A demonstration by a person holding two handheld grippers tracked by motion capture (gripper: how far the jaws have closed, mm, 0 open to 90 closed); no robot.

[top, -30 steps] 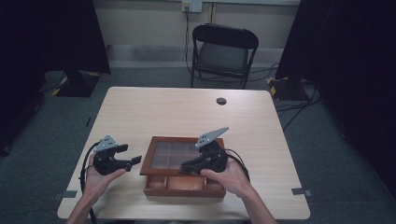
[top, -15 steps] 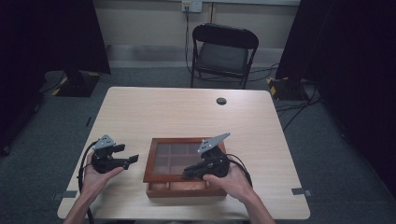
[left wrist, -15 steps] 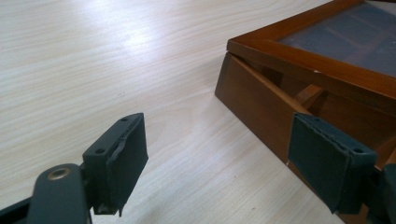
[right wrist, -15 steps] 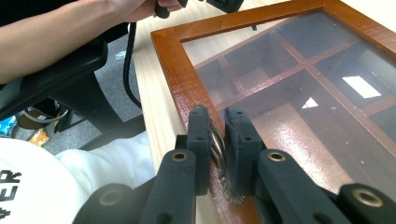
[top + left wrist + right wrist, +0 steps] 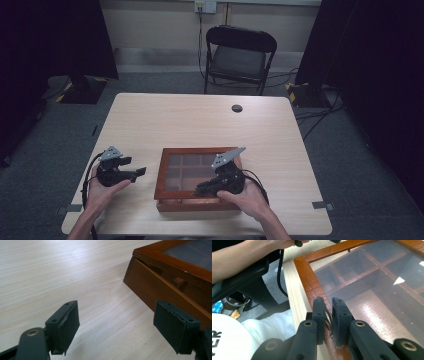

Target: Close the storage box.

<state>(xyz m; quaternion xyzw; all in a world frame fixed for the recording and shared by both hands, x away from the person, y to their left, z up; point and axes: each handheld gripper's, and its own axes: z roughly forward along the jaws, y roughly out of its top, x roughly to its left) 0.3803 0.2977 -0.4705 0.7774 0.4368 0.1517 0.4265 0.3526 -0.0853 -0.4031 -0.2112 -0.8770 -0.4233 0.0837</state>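
Two grippers work a box (image 5: 197, 180) at the near edge of the surface (image 5: 200, 120). The right gripper (image 5: 328, 315) is clamped on a small metal handle (image 5: 328, 316) at the lid's (image 5: 372, 287) near rim; the lid looks slightly raised. The left gripper (image 5: 125, 325) hovers with jaws wide apart, empty, the box just ahead to its right. Hinges likely lie on the far side.

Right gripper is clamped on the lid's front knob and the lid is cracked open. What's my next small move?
Probably raise the right gripper a little more: the lid is only slightly lifted off the box. The open left gripper sits beside it, free to steady the box.
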